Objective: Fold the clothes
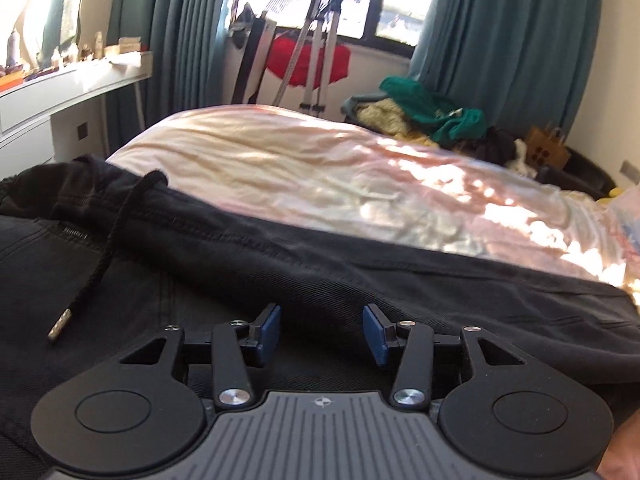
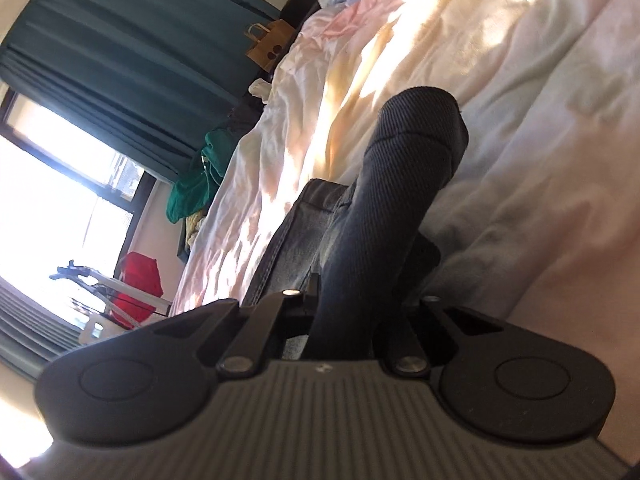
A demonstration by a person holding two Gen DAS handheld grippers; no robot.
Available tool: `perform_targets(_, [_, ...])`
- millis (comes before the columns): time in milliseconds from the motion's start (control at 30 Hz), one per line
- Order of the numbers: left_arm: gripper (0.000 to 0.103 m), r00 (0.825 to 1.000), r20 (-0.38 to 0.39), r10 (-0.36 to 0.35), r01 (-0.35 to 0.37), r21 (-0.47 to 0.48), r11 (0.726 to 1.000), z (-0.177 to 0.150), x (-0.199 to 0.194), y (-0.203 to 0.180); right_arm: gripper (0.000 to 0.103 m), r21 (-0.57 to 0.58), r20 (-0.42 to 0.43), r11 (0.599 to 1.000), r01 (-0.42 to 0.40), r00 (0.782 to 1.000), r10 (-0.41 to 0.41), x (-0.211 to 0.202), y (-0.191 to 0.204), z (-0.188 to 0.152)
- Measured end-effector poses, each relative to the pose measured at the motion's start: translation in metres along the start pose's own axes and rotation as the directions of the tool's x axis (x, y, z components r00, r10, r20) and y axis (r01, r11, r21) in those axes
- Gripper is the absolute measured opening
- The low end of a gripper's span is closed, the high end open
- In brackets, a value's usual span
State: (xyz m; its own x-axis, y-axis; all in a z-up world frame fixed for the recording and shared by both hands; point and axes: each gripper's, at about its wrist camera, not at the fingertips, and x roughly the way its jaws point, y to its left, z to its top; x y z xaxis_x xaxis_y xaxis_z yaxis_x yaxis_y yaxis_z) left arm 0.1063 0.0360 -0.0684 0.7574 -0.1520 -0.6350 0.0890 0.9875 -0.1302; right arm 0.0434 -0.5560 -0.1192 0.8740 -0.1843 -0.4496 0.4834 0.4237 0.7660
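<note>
Black drawstring trousers (image 1: 240,248) lie flat across the near part of the bed (image 1: 304,160). Their waistband and black cord with a metal tip (image 1: 60,326) are at the left. My left gripper (image 1: 320,330) is open, its blue pads just above the trouser fabric, holding nothing. In the right wrist view the camera is rolled sideways. My right gripper (image 2: 344,304) is shut on a fold of the trouser leg (image 2: 400,176), which rises from the jaws and hides the fingertips. The leg's hem end curls over the pale sheet (image 2: 500,80).
A heap of green, yellow and dark clothes (image 1: 432,116) sits in a basket past the bed's far right corner, beside a brown paper bag (image 1: 548,152). A white desk (image 1: 60,100) stands at the left. Teal curtains, a red item and a stand are under the window.
</note>
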Motion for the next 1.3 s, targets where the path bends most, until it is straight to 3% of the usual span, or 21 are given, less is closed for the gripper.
perform_targets(100, [0.048,0.997,-0.06,0.045,-0.043,0.037,0.998,-0.005,0.013,0.002,0.01,-0.136,0.04,0.991,0.003,0.999,0.002,-0.007,0.022,-0.003])
perform_targets(200, [0.049,0.994,-0.08,0.08,-0.07,0.122,0.99,-0.009,0.017,-0.006,0.01,-0.306,0.096,0.951,0.041,0.995,-0.012,-0.016,0.054,-0.01])
perform_targets(367, [0.05,0.991,-0.115,0.069,-0.054,0.126,0.991,-0.003,0.014,-0.004,0.01,-0.542,0.198,0.837,0.08,0.98,0.035,-0.031,0.119,-0.032])
perform_targets(533, [0.053,0.992,-0.114,0.06,-0.05,0.086,0.995,0.009,0.0,0.005,0.01,-0.731,0.207,0.681,0.049,0.966,0.153,-0.048,0.194,-0.074])
perform_targets(667, [0.055,0.995,-0.08,0.055,-0.051,0.047,0.998,0.022,-0.019,0.016,0.01,-0.819,0.168,0.573,-0.007,0.953,0.251,-0.061,0.241,-0.122])
perform_targets(867, [0.057,0.998,-0.025,0.055,-0.055,0.013,0.998,0.037,-0.045,0.033,0.01,-0.941,-0.004,0.316,-0.123,0.936,0.353,-0.069,0.266,-0.238])
perform_targets(933, [0.057,0.998,-0.019,0.055,-0.055,-0.003,0.999,0.038,-0.049,0.04,0.01,-0.954,-0.087,0.242,-0.177,0.936,0.34,-0.063,0.261,-0.275])
perform_targets(1033, [0.057,0.998,-0.015,0.056,-0.056,-0.022,0.998,0.04,-0.052,0.048,0.01,-0.959,-0.211,0.136,-0.25,0.945,0.25,-0.045,0.246,-0.329])
perform_targets(1133, [0.057,0.999,-0.02,0.05,-0.051,-0.05,0.997,0.041,-0.053,0.056,0.01,-0.971,-0.23,0.018,-0.237,0.958,0.169,-0.038,0.23,-0.372])
perform_targets(1167, [0.057,0.999,-0.02,0.047,-0.048,-0.062,0.997,0.041,-0.054,0.059,0.01,-0.974,-0.223,0.001,-0.227,0.96,0.17,-0.039,0.229,-0.376])
perform_targets(1300, [0.057,1.0,0.004,0.02,-0.019,-0.099,0.995,0.046,-0.056,0.063,0.011,-0.966,-0.248,0.027,-0.259,0.946,0.211,-0.051,0.241,-0.376])
